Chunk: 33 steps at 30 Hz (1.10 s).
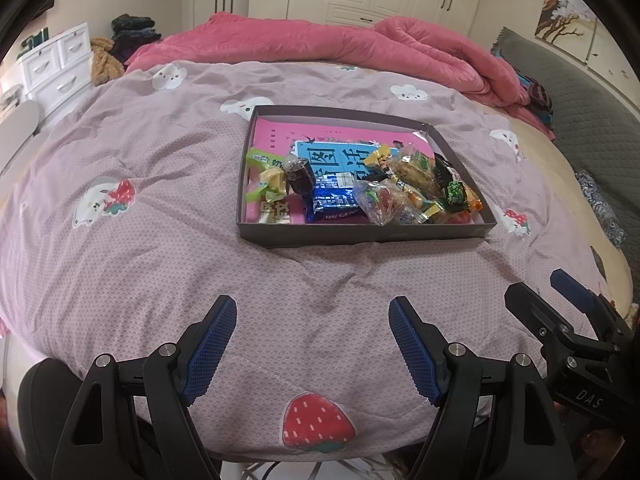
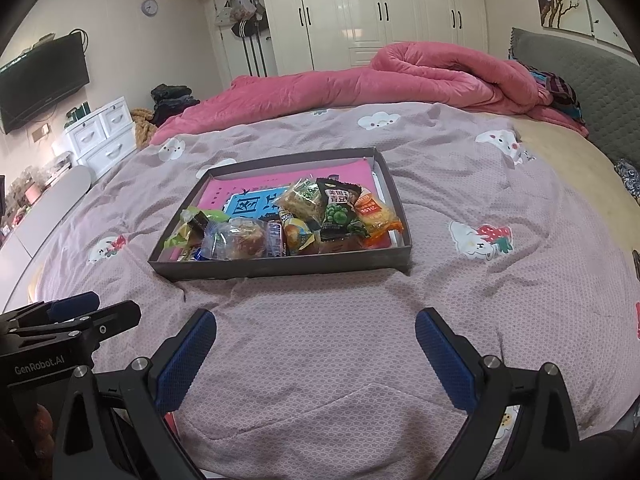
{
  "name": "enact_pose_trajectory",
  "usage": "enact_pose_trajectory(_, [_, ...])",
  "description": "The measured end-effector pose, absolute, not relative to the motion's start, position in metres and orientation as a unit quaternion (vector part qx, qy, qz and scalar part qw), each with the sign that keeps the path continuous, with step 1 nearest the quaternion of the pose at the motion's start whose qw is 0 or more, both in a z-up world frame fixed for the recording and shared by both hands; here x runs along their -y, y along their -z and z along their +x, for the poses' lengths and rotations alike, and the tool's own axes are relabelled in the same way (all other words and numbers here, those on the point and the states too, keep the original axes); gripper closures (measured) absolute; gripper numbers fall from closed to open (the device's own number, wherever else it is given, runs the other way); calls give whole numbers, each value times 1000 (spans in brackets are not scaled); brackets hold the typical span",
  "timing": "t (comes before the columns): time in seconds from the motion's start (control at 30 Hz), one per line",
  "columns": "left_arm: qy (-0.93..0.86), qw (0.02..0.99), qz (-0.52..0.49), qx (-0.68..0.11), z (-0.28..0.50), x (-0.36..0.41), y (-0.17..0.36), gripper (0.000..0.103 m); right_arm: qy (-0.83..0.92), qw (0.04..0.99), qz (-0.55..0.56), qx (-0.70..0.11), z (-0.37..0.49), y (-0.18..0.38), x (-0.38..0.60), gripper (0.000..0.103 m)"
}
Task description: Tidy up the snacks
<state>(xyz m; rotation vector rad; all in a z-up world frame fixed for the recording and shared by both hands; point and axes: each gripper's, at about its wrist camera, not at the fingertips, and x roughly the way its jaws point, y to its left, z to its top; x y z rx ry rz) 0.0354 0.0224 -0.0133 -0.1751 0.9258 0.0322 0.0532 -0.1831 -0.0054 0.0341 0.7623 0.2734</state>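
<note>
Wrapped snacks lie heaped in a shallow grey box on the bed, where its walls corral them, while the left gripper and right gripper hover wide open, empty, short of it.

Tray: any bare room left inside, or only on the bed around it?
Inside the tray, only the far half is free, showing the pink book. The snacks crowd the near half. The lilac bedspread lies bare between the tray's near wall and both open grippers.
</note>
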Motion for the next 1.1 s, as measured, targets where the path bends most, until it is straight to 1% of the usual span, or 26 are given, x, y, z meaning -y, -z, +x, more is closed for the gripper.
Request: enact_pose_trajectory(1.1, [-19, 892, -78, -445, 35, -23, 12, 23, -134, 919, 15, -370, 53, 6, 182, 2])
